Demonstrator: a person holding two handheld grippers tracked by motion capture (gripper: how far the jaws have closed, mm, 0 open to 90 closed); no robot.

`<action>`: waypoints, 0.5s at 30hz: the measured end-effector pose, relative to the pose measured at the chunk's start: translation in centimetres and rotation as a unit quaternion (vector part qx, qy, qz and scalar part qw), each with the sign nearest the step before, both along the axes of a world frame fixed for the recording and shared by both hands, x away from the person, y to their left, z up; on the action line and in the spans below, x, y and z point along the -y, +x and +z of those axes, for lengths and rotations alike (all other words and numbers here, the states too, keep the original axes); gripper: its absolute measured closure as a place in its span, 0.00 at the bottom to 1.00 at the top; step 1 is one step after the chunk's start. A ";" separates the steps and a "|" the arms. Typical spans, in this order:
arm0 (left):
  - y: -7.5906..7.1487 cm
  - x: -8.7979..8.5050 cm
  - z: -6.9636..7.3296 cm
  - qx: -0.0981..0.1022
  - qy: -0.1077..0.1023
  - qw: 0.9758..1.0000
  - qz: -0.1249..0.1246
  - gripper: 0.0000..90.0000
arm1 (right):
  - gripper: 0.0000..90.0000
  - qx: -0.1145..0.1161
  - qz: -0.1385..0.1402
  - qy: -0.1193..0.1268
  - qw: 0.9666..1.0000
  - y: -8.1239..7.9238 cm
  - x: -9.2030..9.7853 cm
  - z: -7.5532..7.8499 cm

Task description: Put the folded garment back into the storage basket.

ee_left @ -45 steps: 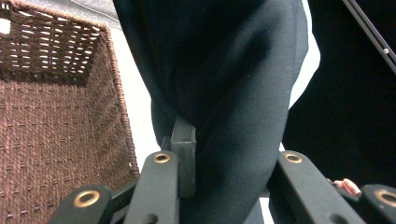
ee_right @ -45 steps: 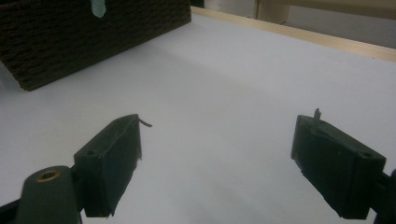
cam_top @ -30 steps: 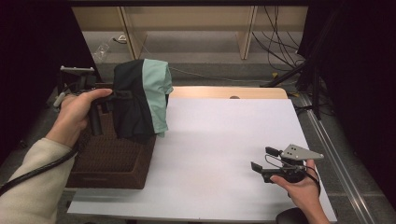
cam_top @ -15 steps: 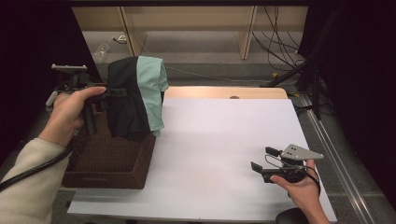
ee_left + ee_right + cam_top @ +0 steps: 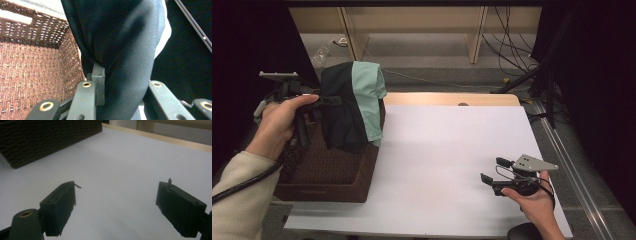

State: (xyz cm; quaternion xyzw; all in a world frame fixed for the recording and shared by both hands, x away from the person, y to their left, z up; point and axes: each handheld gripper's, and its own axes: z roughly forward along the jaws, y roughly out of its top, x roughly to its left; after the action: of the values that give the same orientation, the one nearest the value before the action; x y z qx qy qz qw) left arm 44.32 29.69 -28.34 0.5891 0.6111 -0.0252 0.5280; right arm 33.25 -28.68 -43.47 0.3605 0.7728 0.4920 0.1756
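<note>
A black and mint-green garment [image 5: 352, 107] hangs above a brown woven basket [image 5: 329, 175] at the table's left edge. My left gripper [image 5: 319, 102] is shut on the garment's black cloth [image 5: 120, 50], which drapes between the jaws and hides the fingertips. The basket's woven inside [image 5: 32, 65] lies below it. My right gripper [image 5: 494, 171] rests low over the white table near the front right, open, with nothing between its fingers [image 5: 60, 205].
The white table surface [image 5: 447, 145] stretches between the basket and the right gripper. The basket's outer wall [image 5: 47, 137] shows far off in the right gripper view. A wooden strip [image 5: 452, 98] edges the table's back. Cables [image 5: 522, 65] lie on the floor behind.
My left gripper has lifted the garment higher and moved it left, over the basket. The right gripper has stayed where it was.
</note>
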 end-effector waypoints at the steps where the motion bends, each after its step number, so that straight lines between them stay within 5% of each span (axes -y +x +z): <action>1: 0.0 -0.1 0.0 0.000 0.000 1.000 0.000 0.78 | 0.19 0.000 0.000 0.000 1.000 0.0 0.0 0.0; 15: -0.3 -1.1 -0.4 -0.005 -0.003 1.000 0.007 0.78 | 0.19 -0.001 -0.001 0.002 1.000 0.0 0.0 0.0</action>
State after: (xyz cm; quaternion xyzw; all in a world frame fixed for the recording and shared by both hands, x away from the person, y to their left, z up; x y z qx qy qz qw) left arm 43.98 30.76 -28.73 0.5834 0.6175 -0.0263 0.5269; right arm 33.29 -28.68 -43.51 0.3619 0.7719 0.4927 0.1744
